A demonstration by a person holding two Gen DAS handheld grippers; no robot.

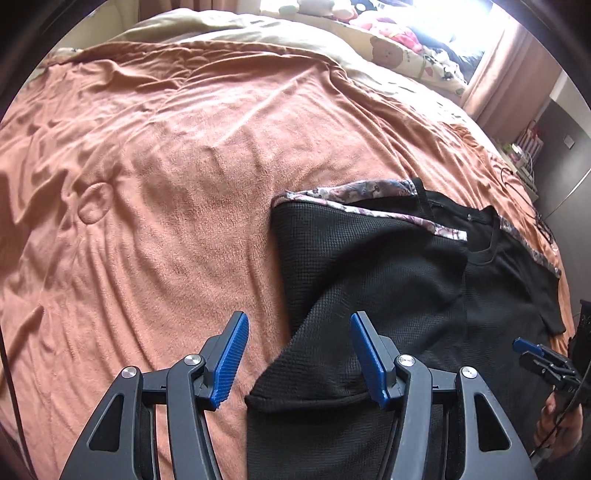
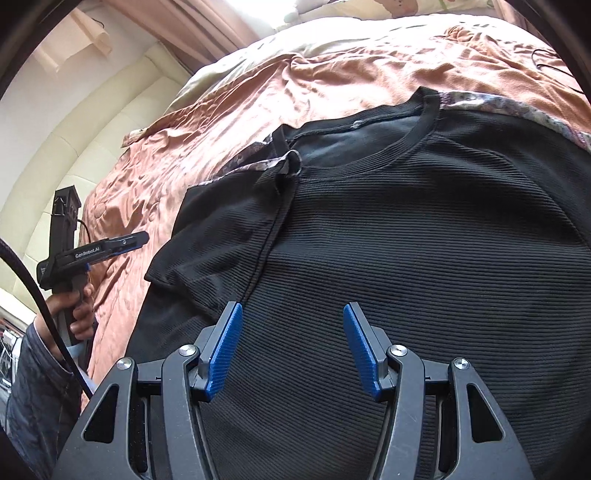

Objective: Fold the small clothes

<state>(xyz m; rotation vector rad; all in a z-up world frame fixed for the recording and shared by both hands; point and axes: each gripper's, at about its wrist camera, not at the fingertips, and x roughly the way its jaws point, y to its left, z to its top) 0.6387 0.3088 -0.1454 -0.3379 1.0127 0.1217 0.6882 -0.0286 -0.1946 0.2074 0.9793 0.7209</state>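
A black ribbed top [image 2: 406,236] with floral trim lies spread on the orange blanket [image 2: 236,122], neckline facing away. In the left wrist view its left side [image 1: 369,266] is folded over toward the middle, floral edging showing. My left gripper [image 1: 299,325] is open and empty, hovering over the top's lower left corner; it also shows in the right wrist view [image 2: 136,240]. My right gripper [image 2: 291,317] is open and empty, above the body of the top; it also shows at the right edge of the left wrist view [image 1: 524,345].
The orange blanket [image 1: 155,177] covers a bed with a cream duvet [image 1: 229,29] and soft toys [image 1: 391,51] at its head. A padded cream headboard [image 2: 85,136] and curtains [image 2: 192,33] stand behind. A cable [image 2: 554,62] lies on the far blanket.
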